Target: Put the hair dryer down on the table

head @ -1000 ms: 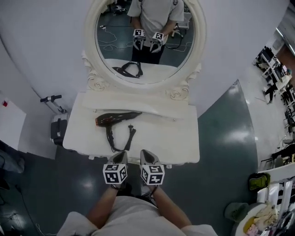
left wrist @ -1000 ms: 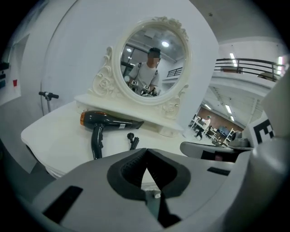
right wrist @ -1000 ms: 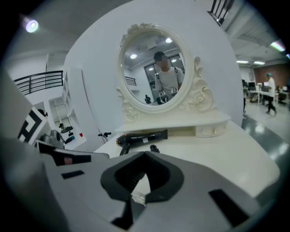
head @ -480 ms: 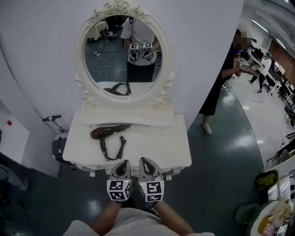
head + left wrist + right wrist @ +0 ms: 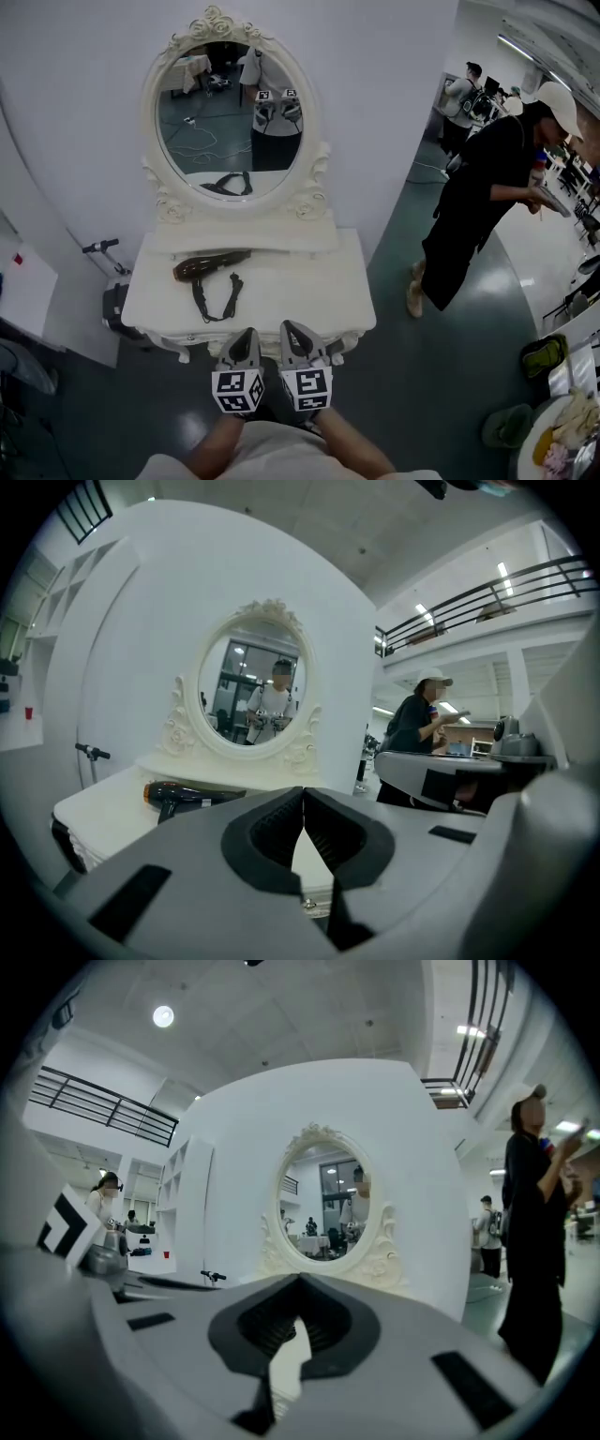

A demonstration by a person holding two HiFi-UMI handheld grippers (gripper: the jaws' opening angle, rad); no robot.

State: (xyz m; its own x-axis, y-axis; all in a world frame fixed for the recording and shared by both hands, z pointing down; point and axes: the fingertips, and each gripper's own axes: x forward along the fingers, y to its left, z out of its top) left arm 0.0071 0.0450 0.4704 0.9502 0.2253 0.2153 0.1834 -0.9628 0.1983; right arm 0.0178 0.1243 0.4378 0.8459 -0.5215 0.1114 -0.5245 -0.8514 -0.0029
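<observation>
Table [image 5: 305,281], hair dryer [image 5: 211,263] back-left, left gripper [image 5: 247,336] and right gripper [image 5: 290,330] each closed empty, front edge

1. I can read no words, brands or numbers in any of my views.
2. The white cubes [image 5: 236,391] on my left claw [image 5: 247,336] and right claw [image 5: 290,330] carry only black-and-white square patterns, no letters.
3. A small red mark [image 5: 12,260] on the white wall panel [image 5: 21,291] is too small to read.
</observation>
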